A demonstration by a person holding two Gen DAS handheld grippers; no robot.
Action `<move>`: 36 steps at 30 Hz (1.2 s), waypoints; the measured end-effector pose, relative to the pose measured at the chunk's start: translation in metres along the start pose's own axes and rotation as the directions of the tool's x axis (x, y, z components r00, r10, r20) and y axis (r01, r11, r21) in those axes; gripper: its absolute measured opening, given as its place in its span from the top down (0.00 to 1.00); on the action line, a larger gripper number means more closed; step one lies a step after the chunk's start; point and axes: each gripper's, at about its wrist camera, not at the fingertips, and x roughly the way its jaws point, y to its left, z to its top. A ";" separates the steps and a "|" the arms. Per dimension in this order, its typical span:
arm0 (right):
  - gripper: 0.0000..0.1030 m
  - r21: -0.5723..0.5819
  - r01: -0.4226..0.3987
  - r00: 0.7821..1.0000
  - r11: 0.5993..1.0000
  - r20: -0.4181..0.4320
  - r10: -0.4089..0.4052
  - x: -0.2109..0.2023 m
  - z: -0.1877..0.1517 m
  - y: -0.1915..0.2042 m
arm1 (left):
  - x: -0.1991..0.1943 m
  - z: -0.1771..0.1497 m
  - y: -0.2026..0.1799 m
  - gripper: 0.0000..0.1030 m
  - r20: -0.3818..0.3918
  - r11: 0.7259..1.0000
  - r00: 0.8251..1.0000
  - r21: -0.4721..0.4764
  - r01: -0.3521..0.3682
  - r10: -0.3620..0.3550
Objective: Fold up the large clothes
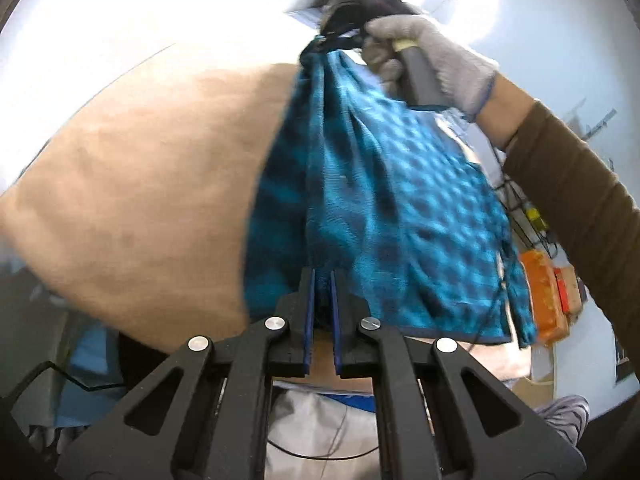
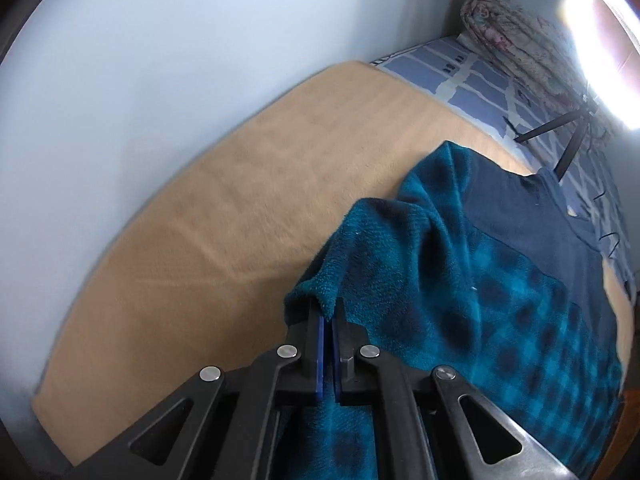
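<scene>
A teal and dark-blue checked fleece garment [image 1: 380,200] hangs stretched in the air between both grippers. My left gripper [image 1: 322,280] is shut on its lower edge. In the left wrist view the right gripper [image 1: 340,34], held by a grey-gloved hand [image 1: 436,60], pinches the garment's top corner. In the right wrist view my right gripper [image 2: 329,312] is shut on a fold of the same garment [image 2: 480,280], whose far part with a plain navy panel [image 2: 532,216] drapes over the tan bed cover [image 2: 248,216].
A tan cover [image 1: 132,208] lies over the bed beside a pale wall [image 2: 160,60]. A blue patterned sheet [image 2: 472,76], a rolled floral blanket [image 2: 512,36] and a black tripod [image 2: 568,132] are at the far end. An orange box [image 1: 548,296] is at right.
</scene>
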 end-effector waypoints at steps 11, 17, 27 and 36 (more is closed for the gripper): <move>0.75 0.045 -0.195 0.973 0.980 0.137 0.187 -0.018 -0.025 -0.026 | -0.006 0.010 0.009 0.56 0.040 0.998 0.998 -0.011 -0.058 0.058; 0.82 0.098 -0.220 0.959 0.971 0.206 0.196 -0.028 -0.092 -0.084 | -0.001 0.025 0.022 0.50 0.066 0.993 0.998 -0.116 -0.016 0.024; 0.85 -0.021 -0.012 0.989 1.000 0.144 0.015 0.027 -0.109 -0.078 | 0.050 0.002 0.026 0.72 -0.076 0.979 0.977 0.003 -0.202 0.202; 0.83 -0.122 -0.172 0.953 0.977 0.230 0.197 -0.035 -0.120 -0.041 | 0.040 -0.001 0.031 0.88 -0.074 0.990 0.988 -0.011 -0.137 0.136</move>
